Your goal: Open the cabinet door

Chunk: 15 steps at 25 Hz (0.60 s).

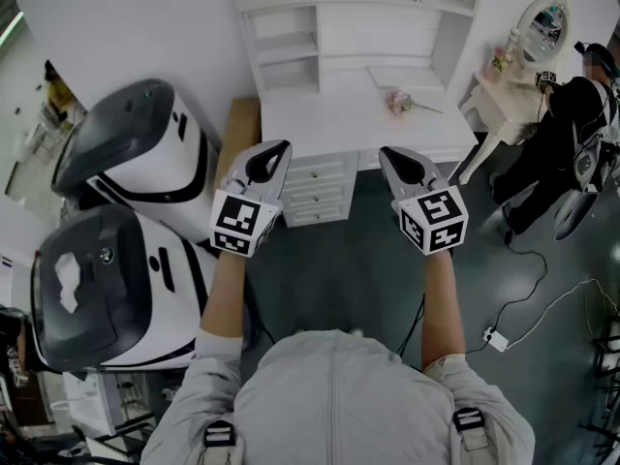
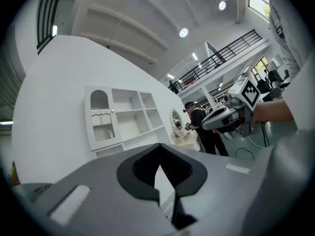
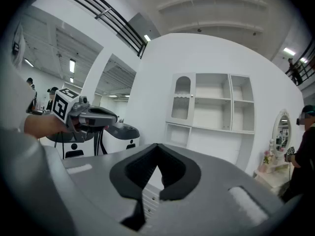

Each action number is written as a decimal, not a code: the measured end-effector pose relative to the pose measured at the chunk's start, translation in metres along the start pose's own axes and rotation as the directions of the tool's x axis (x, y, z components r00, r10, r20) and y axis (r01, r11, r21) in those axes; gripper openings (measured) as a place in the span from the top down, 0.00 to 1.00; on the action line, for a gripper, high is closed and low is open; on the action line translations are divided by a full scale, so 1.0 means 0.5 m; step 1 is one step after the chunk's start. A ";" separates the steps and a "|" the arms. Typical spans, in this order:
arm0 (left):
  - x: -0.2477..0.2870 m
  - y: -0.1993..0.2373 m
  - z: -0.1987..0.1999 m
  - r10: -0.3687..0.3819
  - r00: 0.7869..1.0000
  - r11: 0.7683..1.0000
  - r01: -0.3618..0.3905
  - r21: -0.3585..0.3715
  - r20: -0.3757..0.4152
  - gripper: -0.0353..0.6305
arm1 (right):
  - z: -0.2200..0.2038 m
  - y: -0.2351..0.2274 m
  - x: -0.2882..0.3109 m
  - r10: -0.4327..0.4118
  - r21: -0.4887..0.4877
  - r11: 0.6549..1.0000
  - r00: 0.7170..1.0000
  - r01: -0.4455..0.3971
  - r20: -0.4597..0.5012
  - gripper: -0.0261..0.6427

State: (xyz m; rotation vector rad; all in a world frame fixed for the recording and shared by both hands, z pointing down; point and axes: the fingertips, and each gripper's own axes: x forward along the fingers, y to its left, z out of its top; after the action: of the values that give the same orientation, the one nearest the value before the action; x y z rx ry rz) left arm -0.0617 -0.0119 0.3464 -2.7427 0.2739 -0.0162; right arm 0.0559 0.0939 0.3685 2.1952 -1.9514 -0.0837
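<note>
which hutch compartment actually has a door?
Top-left one: it alone has a door, with an arched window, shut. The shelves right of it and the cubby below are open.

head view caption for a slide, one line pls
Left gripper and right gripper, both shut and empty, held out toward the white desk.

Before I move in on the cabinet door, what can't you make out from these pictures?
- Cabinet door: knob too small in both gripper views to tell its shape; hinges not visible.
- Shelf unit: upper part cut off by the head view's top edge, so the door can't be made out there.
- Drawers: mostly hidden in the gripper views by the left hand-held gripper and right hand-held gripper themselves.
</note>
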 end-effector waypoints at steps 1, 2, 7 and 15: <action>0.006 -0.003 0.002 -0.002 1.000 1.000 0.002 0.001 0.002 0.92 | 0.001 -0.004 -0.001 0.005 -0.010 1.000 1.000 -0.005 0.003 0.96; 0.013 -0.007 0.004 -0.005 1.000 1.000 0.005 0.001 0.004 0.92 | 0.002 -0.008 -0.002 0.008 -0.017 1.000 1.000 -0.008 0.008 0.96; 0.043 -0.032 0.012 -0.007 1.000 1.000 0.007 0.005 0.004 0.92 | 0.004 -0.045 -0.014 -0.004 0.007 1.000 0.999 0.004 0.045 0.96; 0.080 -0.084 0.018 0.040 0.999 0.999 -0.040 -0.002 -0.032 0.92 | 0.008 -0.095 -0.046 0.067 0.023 0.997 0.991 -0.070 0.120 0.96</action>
State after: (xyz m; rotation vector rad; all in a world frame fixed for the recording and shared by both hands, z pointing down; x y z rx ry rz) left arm -0.0142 0.0219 0.3529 -2.7413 0.3382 -0.0482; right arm 0.0988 0.1214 0.3532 2.1843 -2.1006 -0.1832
